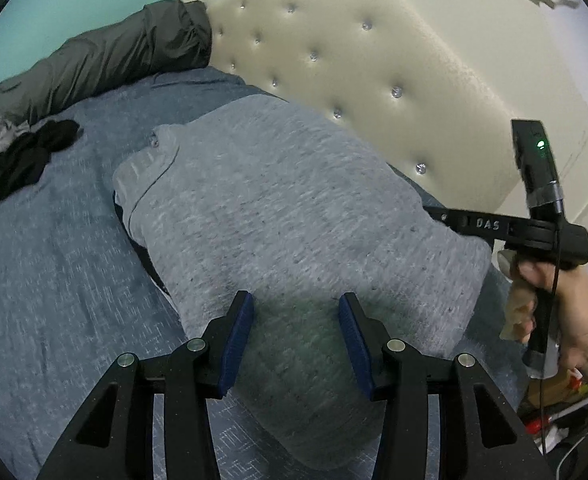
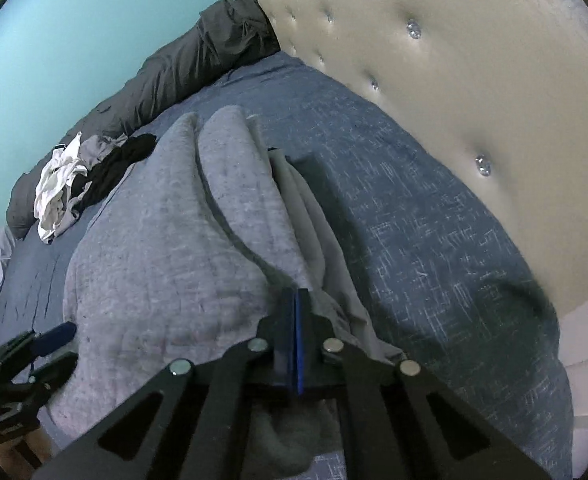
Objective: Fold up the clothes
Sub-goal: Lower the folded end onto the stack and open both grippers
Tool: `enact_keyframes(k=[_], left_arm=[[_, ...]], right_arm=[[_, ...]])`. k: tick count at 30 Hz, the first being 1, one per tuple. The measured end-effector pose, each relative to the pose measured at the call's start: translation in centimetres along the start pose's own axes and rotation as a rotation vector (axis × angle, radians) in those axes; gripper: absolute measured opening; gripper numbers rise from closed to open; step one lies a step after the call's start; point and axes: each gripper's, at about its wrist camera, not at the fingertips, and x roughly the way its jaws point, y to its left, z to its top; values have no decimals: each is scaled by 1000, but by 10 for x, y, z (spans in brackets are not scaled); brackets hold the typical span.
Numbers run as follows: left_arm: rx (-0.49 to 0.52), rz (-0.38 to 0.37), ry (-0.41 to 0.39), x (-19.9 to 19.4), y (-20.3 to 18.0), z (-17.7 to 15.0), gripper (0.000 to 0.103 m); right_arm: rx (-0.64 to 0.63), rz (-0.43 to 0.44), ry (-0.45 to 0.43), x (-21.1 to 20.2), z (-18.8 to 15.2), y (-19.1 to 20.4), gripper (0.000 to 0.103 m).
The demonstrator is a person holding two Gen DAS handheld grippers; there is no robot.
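A heather-grey knit garment (image 1: 286, 200) lies spread on the blue bed cover (image 1: 54, 260). My left gripper (image 1: 296, 308) hangs open just above its near end, blue pads apart with only cloth below them. In the right wrist view the same garment (image 2: 166, 240) bulges in folds, with paler grey layers (image 2: 310, 208) along its right side. My right gripper (image 2: 296, 296) has its pads pressed together at a crease of this cloth. From the left wrist view, the right gripper (image 1: 434, 213) meets the garment's far right edge, held by a hand (image 1: 574, 312). The left gripper (image 2: 50, 340) shows at the lower left.
A tufted cream headboard (image 1: 354, 60) runs close along the right of the bed. A dark duvet (image 2: 194, 68) lies against the teal wall. A loose pile of white, grey and black clothes (image 2: 78, 180) sits on the cover beyond the garment. Clutter (image 1: 554, 420) lies on the floor at lower right.
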Motion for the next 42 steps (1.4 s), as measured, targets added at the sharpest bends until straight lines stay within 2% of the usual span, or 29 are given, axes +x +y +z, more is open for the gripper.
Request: enact_keyframes(k=[5, 8, 14, 19, 23, 26, 29, 34, 37, 42], left_arm=[[-2, -5, -20, -10, 2, 2, 48], [-2, -12, -45, -20, 0, 5, 48], [14, -2, -36, -21, -6, 2, 48], [16, -1, -39, -13, -7, -9, 48], [21, -8, -46, -9, -10, -18, 48], [17, 3, -51, -10, -11, -19, 48], [11, 7, -54, -12, -10, -20, 48], [7, 4, -52, -13, -8, -18, 48], [3, 6, -54, -13, -7, -18, 48], [5, -5, -49, -10, -8, -20, 48]], right_arm=[[7, -7, -168, -45, 9, 7, 0], [-48, 34, -217, -67, 7, 22, 0], [-128, 70, -176, -63, -17, 42, 0], [-112, 9, -172, -43, -47, 34, 0], [-29, -1, -191, -31, -68, 14, 0], [11, -3, -191, -28, -71, 15, 0], [0, -27, -201, -36, -65, 22, 0], [20, 11, -321, -71, -54, 32, 0], [-31, 2, -291, -65, -51, 44, 0], [51, -32, -213, -33, -66, 25, 0]])
